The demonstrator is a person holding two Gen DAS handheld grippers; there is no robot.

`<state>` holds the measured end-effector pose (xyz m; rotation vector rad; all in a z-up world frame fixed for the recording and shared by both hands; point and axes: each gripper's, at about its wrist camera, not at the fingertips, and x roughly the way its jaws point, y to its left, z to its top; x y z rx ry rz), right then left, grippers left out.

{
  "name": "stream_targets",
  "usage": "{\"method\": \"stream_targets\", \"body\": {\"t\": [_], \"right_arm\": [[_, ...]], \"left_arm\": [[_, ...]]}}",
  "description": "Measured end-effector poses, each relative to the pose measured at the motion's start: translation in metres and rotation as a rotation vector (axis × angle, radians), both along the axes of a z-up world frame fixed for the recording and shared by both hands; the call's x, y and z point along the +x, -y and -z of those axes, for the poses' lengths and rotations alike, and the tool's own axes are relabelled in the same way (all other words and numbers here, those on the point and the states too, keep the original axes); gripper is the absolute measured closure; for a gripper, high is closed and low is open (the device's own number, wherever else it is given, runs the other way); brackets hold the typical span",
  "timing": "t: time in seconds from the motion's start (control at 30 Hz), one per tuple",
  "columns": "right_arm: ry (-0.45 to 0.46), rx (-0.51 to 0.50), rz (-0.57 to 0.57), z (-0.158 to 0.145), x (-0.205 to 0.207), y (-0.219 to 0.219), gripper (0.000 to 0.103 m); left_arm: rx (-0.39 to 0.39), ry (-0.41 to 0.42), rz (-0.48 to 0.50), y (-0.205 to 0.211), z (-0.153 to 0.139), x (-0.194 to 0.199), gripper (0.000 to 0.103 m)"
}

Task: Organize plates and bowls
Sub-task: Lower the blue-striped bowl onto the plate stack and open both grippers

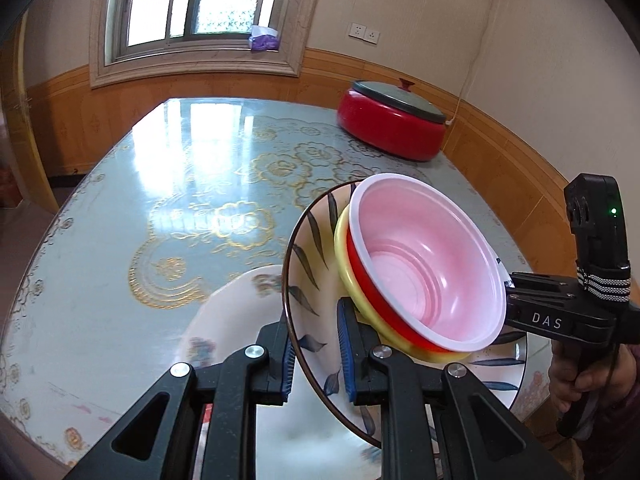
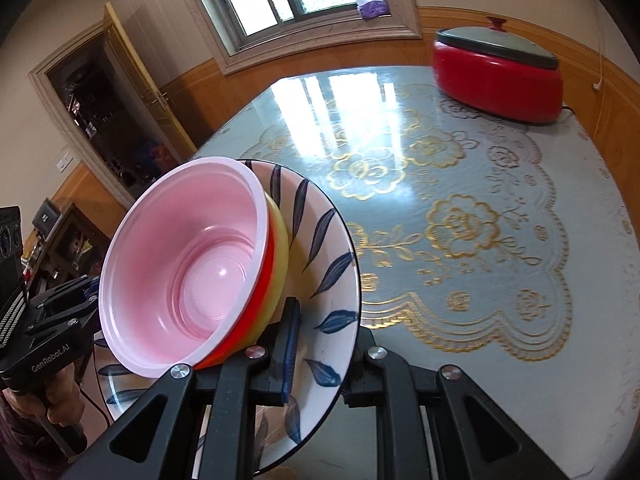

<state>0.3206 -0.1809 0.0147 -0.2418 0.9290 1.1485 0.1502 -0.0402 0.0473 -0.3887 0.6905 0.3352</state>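
Claws (image 1: pixel 316 354) (image 2: pixel 320 348) angled downward, clamping leaf-patterned plate (image 1: pixel 308 248).

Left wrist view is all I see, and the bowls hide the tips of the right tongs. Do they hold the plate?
Observer: Yes. The right tongs are shut on the rim of the leaf plate, with one blue pad on its top face.
Operator: What stands beyond the left side of the table?
Observer: An open door, with a dark room behind it.
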Motion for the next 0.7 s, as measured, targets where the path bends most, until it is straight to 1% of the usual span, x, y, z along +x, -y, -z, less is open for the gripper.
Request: {"method": "stream_targets", "body": {"t": [0.17,0.3,0.53,0.57,0.7], "right_arm": [[-0.02,-0.025,0.003,0.012,-0.022,-0.022,0.087],[-0.027,-0.044,0.022,0.021,-0.035,-0.027,0.087],[-0.036,-0.085,0.073,0.038,-0.049,-0.03,0.087],[-0.038,-0.088,0.081,0.039,-0.051,-0.031,0.087],[-0.044,-0.098,0.11,0.045,-0.054,-0.033,0.087]], "left_arm": [[-0.021,-0.018,0.003,-0.023,0.011,-0.024,0.085],[-0.039,-0.027,0.021,-0.035,0.023,-0.033,0.085],[-0.054,-0.057,0.069,-0.046,0.042,-0.043,0.085],[-0.058,-0.06,0.073,-0.048,0.045,-0.037,0.085],[-0.065,-0.068,0.097,-0.056,0.05,-0.036,0.085]]}}
